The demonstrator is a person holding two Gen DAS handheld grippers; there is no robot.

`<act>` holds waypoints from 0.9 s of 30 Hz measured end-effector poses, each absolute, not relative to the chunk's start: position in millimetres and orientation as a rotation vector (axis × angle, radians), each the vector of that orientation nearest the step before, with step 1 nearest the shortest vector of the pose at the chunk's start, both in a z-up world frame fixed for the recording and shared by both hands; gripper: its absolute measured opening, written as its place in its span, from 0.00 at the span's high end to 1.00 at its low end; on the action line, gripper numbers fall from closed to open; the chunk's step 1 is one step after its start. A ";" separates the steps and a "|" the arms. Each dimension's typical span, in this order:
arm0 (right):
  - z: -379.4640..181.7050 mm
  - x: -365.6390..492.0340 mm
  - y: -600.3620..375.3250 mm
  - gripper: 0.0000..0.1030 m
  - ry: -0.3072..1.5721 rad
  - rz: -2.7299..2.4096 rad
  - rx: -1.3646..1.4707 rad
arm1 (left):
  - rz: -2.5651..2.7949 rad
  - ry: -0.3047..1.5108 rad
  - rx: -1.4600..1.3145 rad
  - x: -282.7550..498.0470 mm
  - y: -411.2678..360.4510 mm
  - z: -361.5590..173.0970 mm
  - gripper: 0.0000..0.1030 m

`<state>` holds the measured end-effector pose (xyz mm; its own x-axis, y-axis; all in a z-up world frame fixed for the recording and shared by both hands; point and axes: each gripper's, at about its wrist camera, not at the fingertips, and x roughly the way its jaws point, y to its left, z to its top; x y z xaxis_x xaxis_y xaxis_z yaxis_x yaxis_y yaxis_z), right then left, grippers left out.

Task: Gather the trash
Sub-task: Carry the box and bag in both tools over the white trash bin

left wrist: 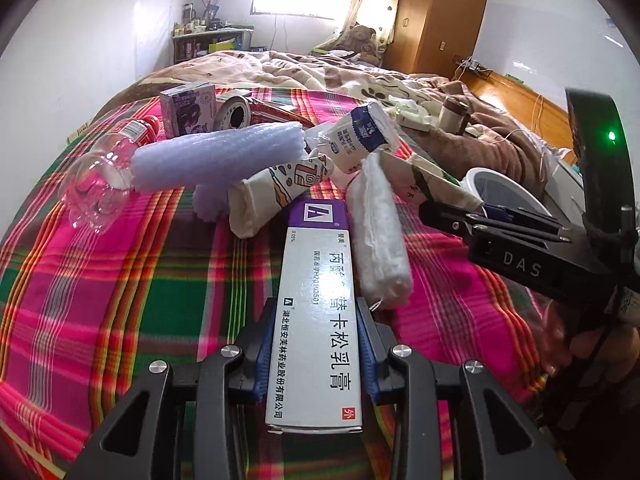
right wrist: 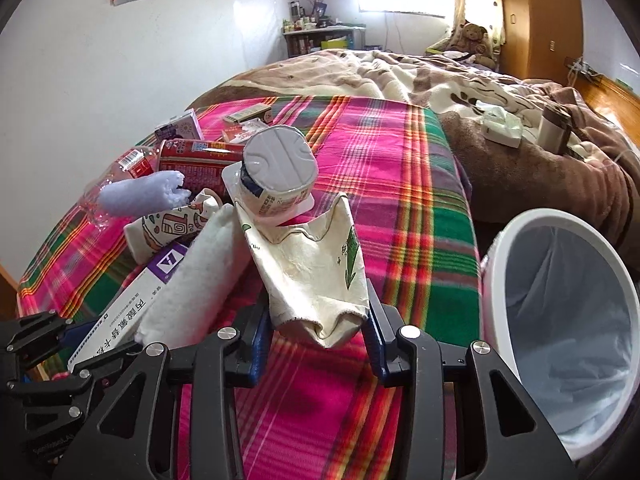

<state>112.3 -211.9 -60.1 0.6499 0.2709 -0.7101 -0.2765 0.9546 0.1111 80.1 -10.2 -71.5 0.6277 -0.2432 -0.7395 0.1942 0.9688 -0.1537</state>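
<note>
Both wrist cameras look steeply down along their fingers, close over the plaid blanket point(left wrist: 120, 300), sharing the medicine box point(left wrist: 316, 300) and litter pile.

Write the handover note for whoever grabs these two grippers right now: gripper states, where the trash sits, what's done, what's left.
Left gripper: shut on the medicine box, which points toward the pile.
Right gripper: shut on the crushed paper cup.
White bin: beside the bed on the right, lined, looks empty.
Done: both grips made; nothing binned yet.
Left on the plaid blanket: clear bottle, foam roll, white wad, yogurt cup, printed cup, red can, purple carton.
</note>
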 end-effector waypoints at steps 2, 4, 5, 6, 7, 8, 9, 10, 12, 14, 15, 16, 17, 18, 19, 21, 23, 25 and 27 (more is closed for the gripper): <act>-57.9 104.9 -214.8 0.60 0.786 0.297 0.008 | -0.245 0.850 -0.062 73.7 -7.5 -69.7 0.65; -56.2 99.9 -217.5 0.60 0.774 0.285 0.023 | -0.240 0.838 -0.075 68.2 -4.6 -66.7 0.65; -54.5 94.9 -218.9 0.60 0.763 0.277 0.034 | -0.239 0.832 -0.078 66.0 -3.6 -64.8 0.65; -53.4 90.8 -220.1 0.60 0.752 0.273 0.038 | -0.238 0.827 -0.079 65.0 -4.3 -63.4 0.65; -52.1 88.5 -222.3 0.60 0.745 0.269 0.039 | -0.237 0.821 -0.081 62.8 -4.7 -61.4 0.65; -50.2 85.0 -223.1 0.60 0.733 0.257 0.036 | -0.237 0.815 -0.080 60.8 -5.1 -59.3 0.65; -47.8 81.4 -224.1 0.60 0.715 0.242 0.029 | -0.236 0.807 -0.078 58.5 -5.3 -56.4 0.65; -46.3 79.4 -226.2 0.60 0.708 0.234 0.028 | -0.235 0.801 -0.076 57.3 -5.3 -54.1 0.65; -43.1 78.0 -230.8 0.60 0.697 0.230 0.050 | -0.226 0.782 -0.071 53.6 -4.9 -47.3 0.65; -39.9 77.4 -234.6 0.60 0.688 0.220 0.067 | -0.225 0.768 -0.074 50.3 -4.6 -42.2 0.65; -38.1 75.8 -235.7 0.60 0.680 0.217 0.068 | -0.227 0.760 -0.077 49.0 -4.5 -38.9 0.65; -37.0 73.7 -237.7 0.60 0.675 0.216 0.070 | -0.228 0.752 -0.076 48.5 -5.3 -35.1 0.65; -34.8 72.4 -239.2 0.60 0.667 0.215 0.074 | -0.230 0.742 -0.074 47.7 -6.8 -31.2 0.65; -33.4 70.2 -240.7 0.60 0.661 0.213 0.075 | -0.235 0.732 -0.072 47.4 -9.4 -27.5 0.65; -31.4 67.4 -241.8 0.60 0.653 0.210 0.076 | -0.240 0.727 -0.071 47.8 -10.8 -24.1 0.65; -27.1 63.8 -245.2 0.60 0.634 0.191 0.075 | -0.250 0.710 -0.068 48.2 -17.9 -16.1 0.65; -24.6 61.0 -251.7 0.60 0.626 0.173 0.078 | -0.269 0.693 -0.060 50.1 -26.2 -7.6 0.65; -22.4 59.8 -260.7 0.60 0.616 0.147 0.088 | -0.286 0.671 -0.047 50.5 -36.1 -0.6 0.65; -20.8 59.6 -270.2 0.60 0.608 0.116 0.090 | -0.298 0.652 -0.028 52.8 -46.5 5.6 0.65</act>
